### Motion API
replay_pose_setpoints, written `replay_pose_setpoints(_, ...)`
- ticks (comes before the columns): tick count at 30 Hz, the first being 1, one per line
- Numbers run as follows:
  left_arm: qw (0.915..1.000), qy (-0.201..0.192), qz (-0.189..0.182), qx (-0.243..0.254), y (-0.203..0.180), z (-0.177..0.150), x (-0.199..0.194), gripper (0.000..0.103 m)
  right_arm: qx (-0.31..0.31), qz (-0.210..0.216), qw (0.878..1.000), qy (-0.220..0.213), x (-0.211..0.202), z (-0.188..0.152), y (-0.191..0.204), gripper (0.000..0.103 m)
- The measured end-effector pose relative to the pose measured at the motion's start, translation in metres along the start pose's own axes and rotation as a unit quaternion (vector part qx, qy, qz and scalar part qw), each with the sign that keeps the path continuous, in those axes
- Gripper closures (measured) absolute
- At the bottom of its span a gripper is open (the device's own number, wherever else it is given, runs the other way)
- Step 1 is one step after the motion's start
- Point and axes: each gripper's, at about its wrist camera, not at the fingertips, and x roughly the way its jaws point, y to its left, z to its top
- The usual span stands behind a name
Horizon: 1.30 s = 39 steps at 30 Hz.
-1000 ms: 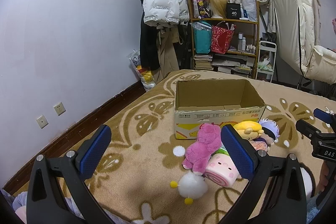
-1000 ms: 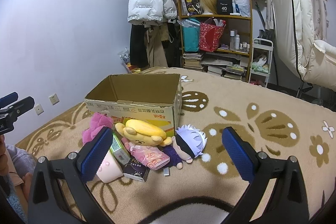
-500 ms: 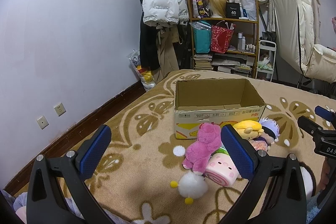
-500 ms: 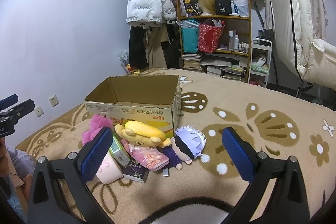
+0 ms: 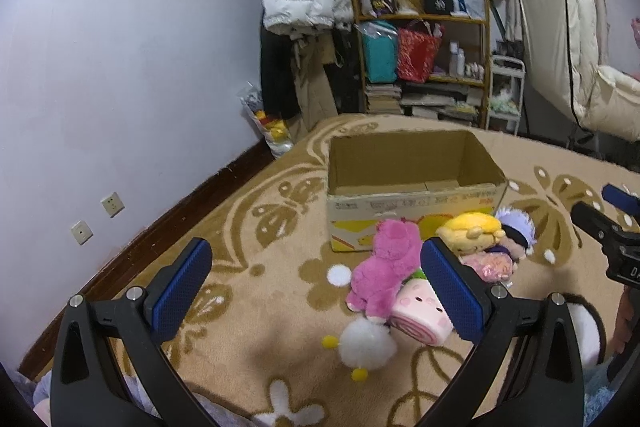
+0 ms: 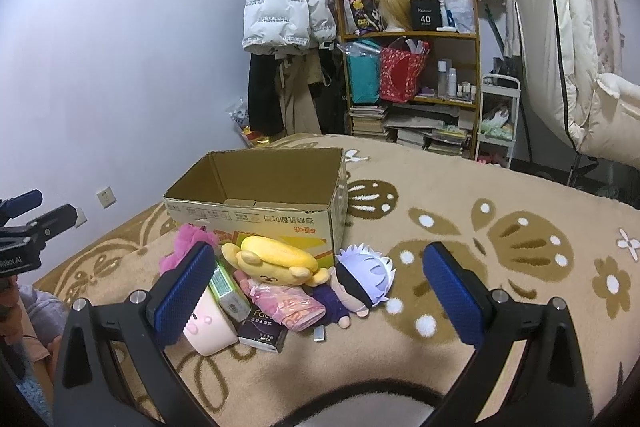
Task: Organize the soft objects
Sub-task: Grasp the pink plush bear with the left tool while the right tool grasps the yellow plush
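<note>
An open, empty cardboard box (image 5: 412, 195) stands on the patterned blanket; it also shows in the right wrist view (image 6: 260, 207). In front of it lies a pile: a pink plush (image 5: 384, 267), a yellow plush (image 6: 276, 259), a white-haired doll (image 6: 364, 277), a pink roll-cake plush (image 5: 420, 315), a white pompom toy (image 5: 366, 343), a pink packet (image 6: 288, 303), a green pack (image 6: 230, 293) and a dark box (image 6: 262, 333). My left gripper (image 5: 316, 293) is open and empty, hovering left of the pile. My right gripper (image 6: 318, 293) is open and empty above the pile's near side.
A purple wall (image 5: 120, 67) with sockets runs along the left. A shelf (image 6: 412, 75) with bags and books, hung coats (image 6: 288, 7) and a cream chair (image 6: 568, 67) stand behind. The blanket (image 6: 520, 247) stretches right of the box.
Both views have shifted only slightly; the box and toys lie as before. Both grippers stay open.
</note>
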Motion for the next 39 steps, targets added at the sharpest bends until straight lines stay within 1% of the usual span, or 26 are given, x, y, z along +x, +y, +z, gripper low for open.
replay_pose_setpoints(6, 0.9992, 0.028, -0.015, 0.024, -0.015, 0.007, 0.019, 0.000, 0.001, 0.009, 1.000, 0.002, 0.013, 0.004, 0.002, 0.000)
replay_pose_setpoints(8, 0.9986, 0.037, -0.029, 0.022, -0.017, 0.010, 0.026, 0.000, 0.003, 0.014, 1.000, 0.005, 0.018, 0.006, 0.002, 0.000)
replay_pose_setpoints(13, 0.9973, 0.063, -0.034, 0.017, -0.025, 0.016, 0.046, 0.000, 0.016, 0.026, 0.999, 0.015, 0.037, 0.010, 0.002, 0.000)
replay_pose_setpoints(18, 0.9953, 0.089, -0.022, 0.033, -0.035, 0.015, 0.074, 0.000, 0.025, 0.042, 0.998, 0.040, 0.063, 0.012, 0.000, 0.000)
replay_pose_setpoints(22, 0.9920, 0.119, -0.026, 0.033, -0.041, 0.012, 0.097, 0.000, 0.038, 0.059, 0.996, 0.060, 0.085, 0.010, -0.001, 0.000)
replay_pose_setpoints(26, 0.9901, 0.131, -0.033, 0.039, -0.048, 0.010, 0.113, 0.000, 0.046, 0.067, 0.993, 0.081, 0.106, 0.006, -0.001, 0.000)
replay_pose_setpoints(30, 0.9869, 0.150, -0.040, 0.042, -0.055, 0.007, 0.129, 0.000, 0.056, 0.079, 0.991, 0.097, 0.123, 0.001, -0.005, 0.000)
replay_pose_setpoints(35, 0.9842, 0.169, -0.042, 0.033, -0.058, 0.002, 0.146, 0.000, 0.066, 0.097, 0.986, 0.118, 0.141, -0.007, -0.007, 0.000)
replay_pose_setpoints(39, 0.9829, 0.177, -0.041, 0.026, -0.058, -0.001, 0.157, 0.000, 0.065, 0.101, 0.984, 0.129, 0.153, -0.010, -0.006, 0.000)
